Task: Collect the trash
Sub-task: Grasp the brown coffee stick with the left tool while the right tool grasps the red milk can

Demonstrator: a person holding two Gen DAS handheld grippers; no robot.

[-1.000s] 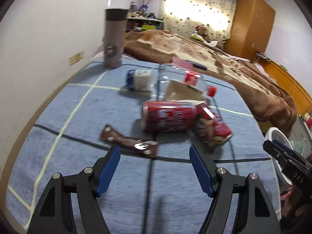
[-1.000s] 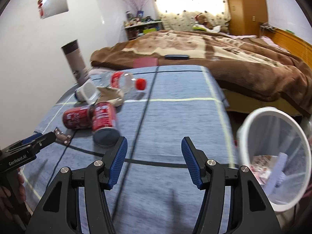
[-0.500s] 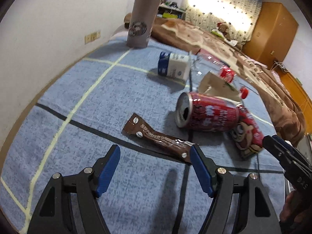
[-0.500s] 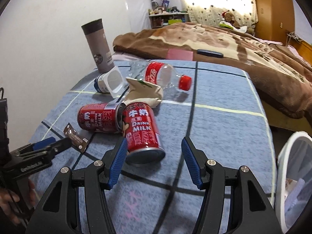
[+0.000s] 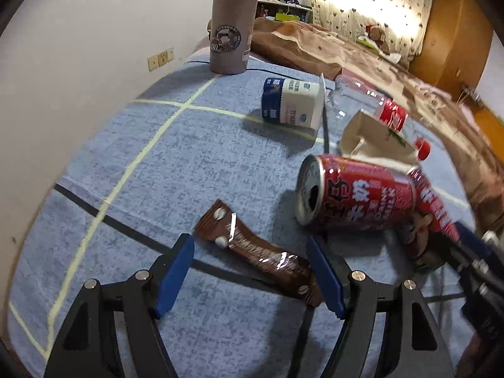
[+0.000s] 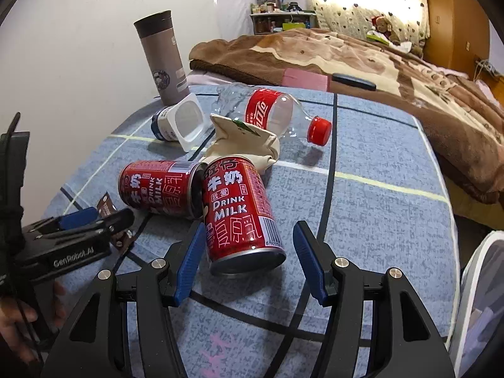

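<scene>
Two tools are at work, both with jaws wide apart and gripping nothing. The right tool [image 6: 249, 264] straddles the near milk can [image 6: 241, 211], which lies at twelve o'clock between the blue pads without touching them, its long axis running from twelve to six. The left tool [image 5: 250, 275] frames the brown wrapper [image 5: 258, 252], lying flat on the blue bed cover [image 5: 157, 163], long axis from ten to four. The second can [image 5: 356, 195] lies at one o'clock. Judgement: each tool need only close.
</scene>
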